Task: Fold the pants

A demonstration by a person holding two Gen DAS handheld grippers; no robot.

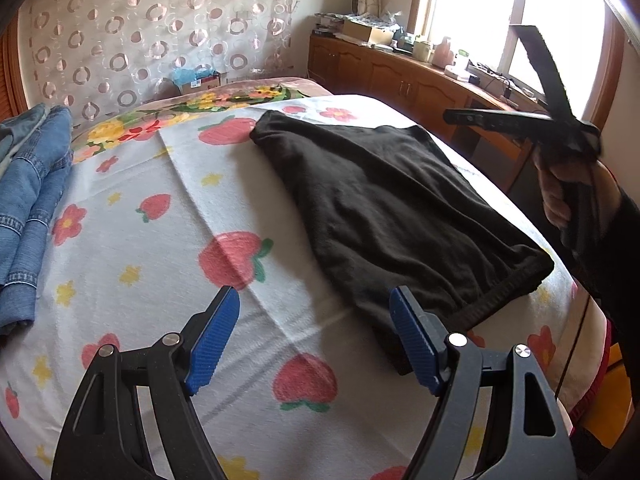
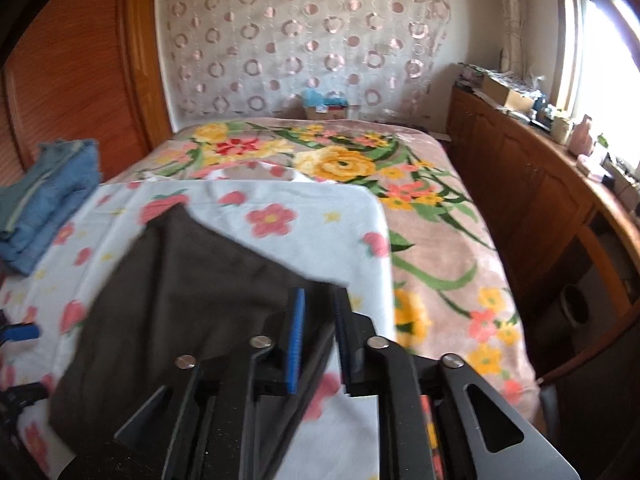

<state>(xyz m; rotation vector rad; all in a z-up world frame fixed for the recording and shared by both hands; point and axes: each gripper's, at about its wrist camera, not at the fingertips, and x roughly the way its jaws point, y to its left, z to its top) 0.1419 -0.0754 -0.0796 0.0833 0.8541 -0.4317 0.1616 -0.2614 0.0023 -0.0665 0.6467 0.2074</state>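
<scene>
I see soft, matt black cloth — the pants (image 1: pixel 384 208). My left gripper (image 1: pixel 316 340) has ridged blue pads (image 1: pixel 216 344) on matt black plastic, with shiny metal pins (image 1: pixel 456 339). The sheet (image 1: pixel 168 240) looks like flat printed cloth, the blanket (image 2: pixel 440 240) fuzzy. The jeans (image 1: pixel 28 208) are rough denim — the cabinets (image 2: pixel 520 200) glossy wood.

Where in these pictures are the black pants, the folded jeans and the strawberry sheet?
black pants (image 1: pixel 392 200): left wrist view, middle of the folded dark cloth.
folded jeans (image 1: pixel 28 200): left wrist view, blue denim stack at the left edge.
strawberry sheet (image 1: pixel 160 264): left wrist view, bare white patch between both garments.
</scene>
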